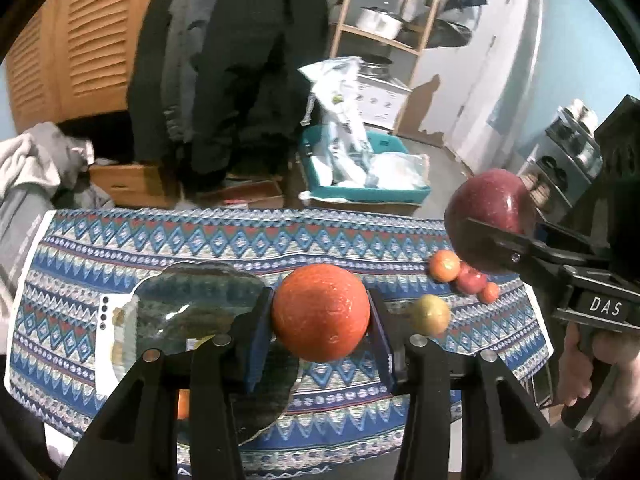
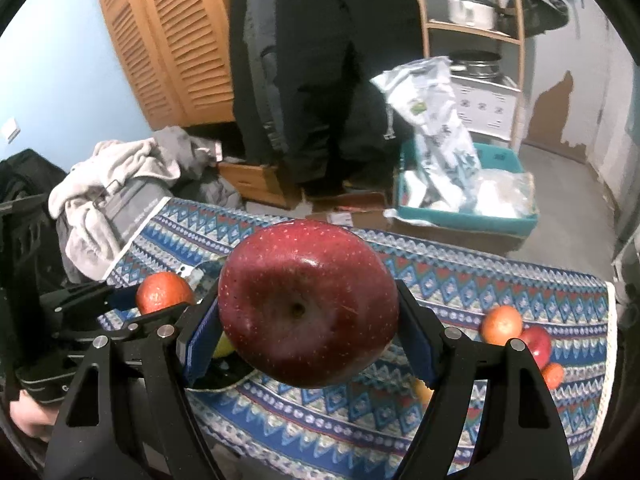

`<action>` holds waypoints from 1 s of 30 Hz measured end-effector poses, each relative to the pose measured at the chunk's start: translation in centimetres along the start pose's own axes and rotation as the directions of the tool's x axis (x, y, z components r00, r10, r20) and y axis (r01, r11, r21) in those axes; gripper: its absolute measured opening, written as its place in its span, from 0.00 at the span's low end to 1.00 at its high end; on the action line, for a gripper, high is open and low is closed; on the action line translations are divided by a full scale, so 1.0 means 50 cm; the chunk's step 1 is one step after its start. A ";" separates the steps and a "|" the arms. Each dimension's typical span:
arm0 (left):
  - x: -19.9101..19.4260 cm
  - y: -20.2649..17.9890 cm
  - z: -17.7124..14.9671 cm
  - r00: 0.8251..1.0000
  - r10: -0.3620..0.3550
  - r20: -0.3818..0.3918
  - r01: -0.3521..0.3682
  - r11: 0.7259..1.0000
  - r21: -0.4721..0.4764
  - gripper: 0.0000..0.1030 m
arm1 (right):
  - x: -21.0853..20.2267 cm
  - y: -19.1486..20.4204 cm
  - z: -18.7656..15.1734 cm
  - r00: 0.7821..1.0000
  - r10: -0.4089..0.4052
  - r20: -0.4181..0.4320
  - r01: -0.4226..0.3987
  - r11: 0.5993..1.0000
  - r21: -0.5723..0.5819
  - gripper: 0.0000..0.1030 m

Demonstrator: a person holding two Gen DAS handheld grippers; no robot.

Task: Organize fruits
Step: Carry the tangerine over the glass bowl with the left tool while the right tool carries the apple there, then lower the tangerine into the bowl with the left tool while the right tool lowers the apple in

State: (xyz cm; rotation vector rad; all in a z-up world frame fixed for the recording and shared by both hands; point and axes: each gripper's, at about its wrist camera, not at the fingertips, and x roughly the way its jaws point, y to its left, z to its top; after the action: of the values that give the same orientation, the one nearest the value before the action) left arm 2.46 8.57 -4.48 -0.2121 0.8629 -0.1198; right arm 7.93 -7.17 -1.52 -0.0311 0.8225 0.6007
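Left wrist view shows the left gripper (image 1: 320, 316) clamped on a round orange citrus fruit (image 1: 320, 312), held above the blue patterned tablecloth (image 1: 224, 240) just beside a dark glass plate (image 1: 196, 304). Right wrist view shows the right gripper (image 2: 308, 316) closed on a large dark red apple (image 2: 308, 304), lifted over the same cloth. Four small fruits, orange, red and yellow-green (image 1: 460, 288), lie loose together near the cloth's right edge.
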 end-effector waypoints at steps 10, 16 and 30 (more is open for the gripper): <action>0.022 0.134 -0.012 0.998 0.054 -0.044 -0.058 0.991 -0.118 0.44 | 0.103 0.072 0.020 0.996 0.054 -0.071 -0.056 0.998 -0.022 0.76; 0.057 0.204 -0.020 0.989 0.118 -0.086 -0.131 0.977 -0.169 0.44 | 0.188 0.104 0.025 0.988 0.081 -0.133 -0.084 0.996 -0.023 0.76; 0.151 0.308 -0.065 0.960 0.180 -0.216 -0.232 0.941 -0.247 0.44 | 0.358 0.154 -0.007 0.955 0.117 -0.272 -0.125 0.992 -0.011 0.76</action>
State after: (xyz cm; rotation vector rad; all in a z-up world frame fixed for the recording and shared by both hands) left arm 5.14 21.64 -15.72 -0.3678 1.0881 0.1800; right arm 13.13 7.94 -12.65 -0.0911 1.0874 0.7341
